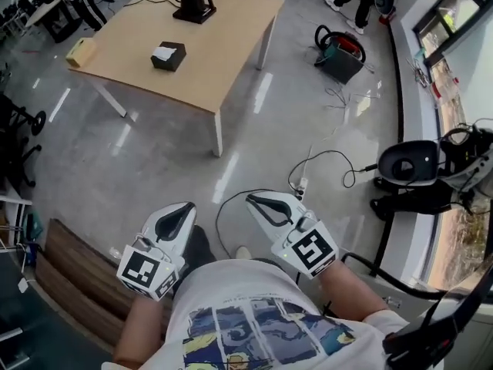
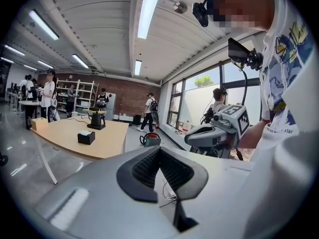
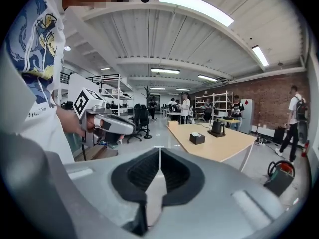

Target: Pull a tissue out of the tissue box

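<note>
The black tissue box (image 1: 168,55) with a white tissue sticking out of its top stands on the light wooden table (image 1: 231,29), far ahead of me. The same tissue box (image 2: 86,137) is small in the left gripper view, and the tissue box (image 3: 197,138) is small in the right gripper view too. My left gripper (image 1: 179,214) and right gripper (image 1: 258,203) hang side by side close to my body, over the floor and well short of the table. In their own views the left gripper (image 2: 159,149) and the right gripper (image 3: 159,149) have their jaws together, with nothing between them.
A black kettle on a base (image 1: 194,5) and a yellow box (image 1: 80,52) also sit on the table. A red and black machine (image 1: 339,52) and cables (image 1: 308,176) lie on the floor. A black chair (image 1: 408,164) stands at the right, a wooden bench (image 1: 77,276) at the left. People stand at the back.
</note>
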A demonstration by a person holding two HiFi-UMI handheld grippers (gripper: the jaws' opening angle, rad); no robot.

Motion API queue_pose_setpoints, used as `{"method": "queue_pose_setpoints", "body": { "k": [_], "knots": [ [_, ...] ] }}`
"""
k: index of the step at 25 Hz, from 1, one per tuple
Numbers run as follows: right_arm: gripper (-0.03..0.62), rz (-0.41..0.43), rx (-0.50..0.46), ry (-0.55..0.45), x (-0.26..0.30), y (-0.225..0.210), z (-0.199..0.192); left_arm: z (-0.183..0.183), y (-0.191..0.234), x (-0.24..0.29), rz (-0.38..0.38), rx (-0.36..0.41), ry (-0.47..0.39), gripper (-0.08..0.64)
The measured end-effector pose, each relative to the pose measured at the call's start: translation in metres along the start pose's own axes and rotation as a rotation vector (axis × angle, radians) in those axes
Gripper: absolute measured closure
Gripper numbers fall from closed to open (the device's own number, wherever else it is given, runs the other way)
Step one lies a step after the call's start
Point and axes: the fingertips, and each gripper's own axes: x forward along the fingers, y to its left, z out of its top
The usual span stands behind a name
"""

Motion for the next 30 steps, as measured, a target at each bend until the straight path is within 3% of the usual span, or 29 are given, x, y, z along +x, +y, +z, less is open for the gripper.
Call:
{"method": "queue_pose_setpoints", "body": {
  "k": [5,17,22,30],
  "knots": [
    [0.578,-0.010,0.005,0.038,0.066,-0.007,0.021,0.000,0.070,0.001,-0.031,-0.015,-0.012,0.557],
    [0.563,-0.021,-0.038,0.091,0.243,-0.010,0.082,0.021,0.244,-0.023,-0.067,0.060,0.020,0.557],
    [0.552,-0.026,-0.026,0.106,0.277,-0.015,0.089,0.021,0.278,-0.018,-0.075,0.045,0.020,0.557],
    [0.549,-0.029,-0.006,0.094,0.318,-0.062,0.088,0.031,0.314,0.021,-0.082,0.031,0.031,0.541]
  ]
}}
